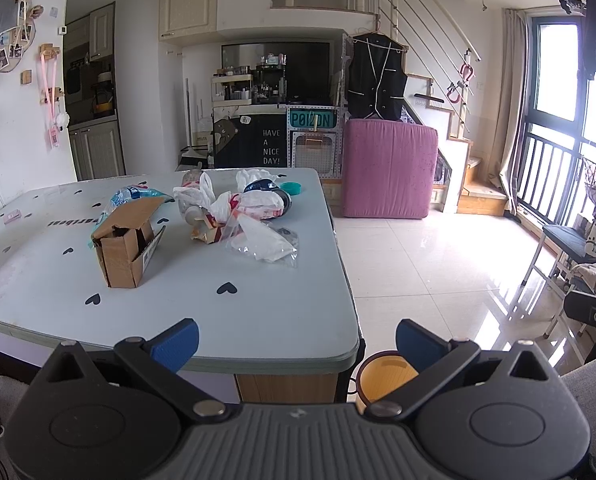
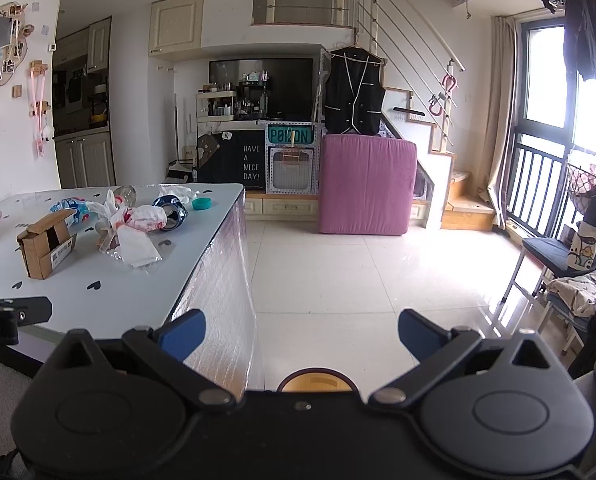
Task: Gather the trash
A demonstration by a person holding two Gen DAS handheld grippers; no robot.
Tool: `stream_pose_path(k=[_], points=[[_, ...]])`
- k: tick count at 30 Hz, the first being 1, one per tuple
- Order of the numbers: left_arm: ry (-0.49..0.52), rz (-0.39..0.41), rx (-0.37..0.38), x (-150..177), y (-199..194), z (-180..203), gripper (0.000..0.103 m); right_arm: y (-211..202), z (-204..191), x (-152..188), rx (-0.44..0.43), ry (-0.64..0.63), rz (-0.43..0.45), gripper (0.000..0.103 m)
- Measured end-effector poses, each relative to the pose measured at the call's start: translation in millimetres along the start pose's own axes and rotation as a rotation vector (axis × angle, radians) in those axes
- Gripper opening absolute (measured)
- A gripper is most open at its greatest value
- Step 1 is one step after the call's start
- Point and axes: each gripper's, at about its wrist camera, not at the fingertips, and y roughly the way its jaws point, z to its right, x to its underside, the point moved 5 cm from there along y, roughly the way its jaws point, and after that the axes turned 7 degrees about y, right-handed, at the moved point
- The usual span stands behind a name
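Two wide-spread grippers, left gripper [image 1: 297,344] and right gripper [image 2: 302,334]; one cardboard box [image 1: 127,240], one teal cap [image 1: 290,188], one bin [image 1: 386,376].

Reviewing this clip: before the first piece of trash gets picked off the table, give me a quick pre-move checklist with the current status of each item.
1. Left gripper jaws open and empty: ok.
2. Right gripper jaws open and empty: ok.
3. Trash in view and unobstructed on the table: cardboard box, plastic bags, crushed can, teal cap: ok.
4. Bin located on the floor beside the table's near corner: ok.
5. Bin free of a lid, room inside: cannot tell, mostly hidden behind the grippers.
6. Either gripper lined up on a piece of trash: not ok, both are back at the table's near edge.
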Motion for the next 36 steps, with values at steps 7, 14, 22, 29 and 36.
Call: stream_pose_path(k=[7, 14, 22, 29, 36], points=[[0.000, -0.001, 0.001, 0, 0, 0, 0.103, 0, 0, 0, 0.000, 0.000, -0.001, 0.103], [-0.001, -0.003, 0.001, -1, 1, -1, 0.103, 0, 1, -1, -0.001, 0.000, -0.002, 0.103], [-0.001, -0.006, 0.002, 3, 3, 0, 0.103, 2, 0, 6, 0.000, 0.001, -0.007, 0.103], [0.000, -0.009, 0.003, 9, 5, 0, 0.103, 1, 0, 13, 0.000, 0.001, -0.013, 0.103], [-0.003, -0.034, 0.010, 17, 11, 2, 0.103, 4, 1, 14, 0.000, -0.004, -0.031, 0.103]])
